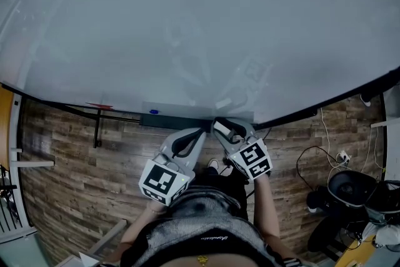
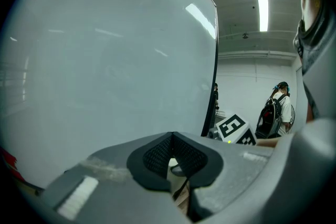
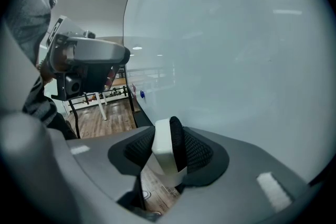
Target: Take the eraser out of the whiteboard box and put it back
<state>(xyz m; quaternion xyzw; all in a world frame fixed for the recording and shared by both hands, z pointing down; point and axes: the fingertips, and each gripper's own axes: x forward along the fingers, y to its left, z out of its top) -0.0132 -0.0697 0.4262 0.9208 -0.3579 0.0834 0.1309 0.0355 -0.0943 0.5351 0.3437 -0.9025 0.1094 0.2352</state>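
Left gripper (image 2: 171, 138): I see jaws closed tip to tip, nothing between them, pointing at lower edge of whiteboard (image 1: 187, 22). Grey whiteboard box (image 1: 178, 117) runs along that edge, small blue item (image 1: 154, 112) at its left end. Right gripper (image 3: 167, 147): jaws partway apart, pads clamped on eraser (image 3: 161, 150), white body left, black felt right. Eraser sits upright between pads, over box's right part. Contact with box: cannot tell.
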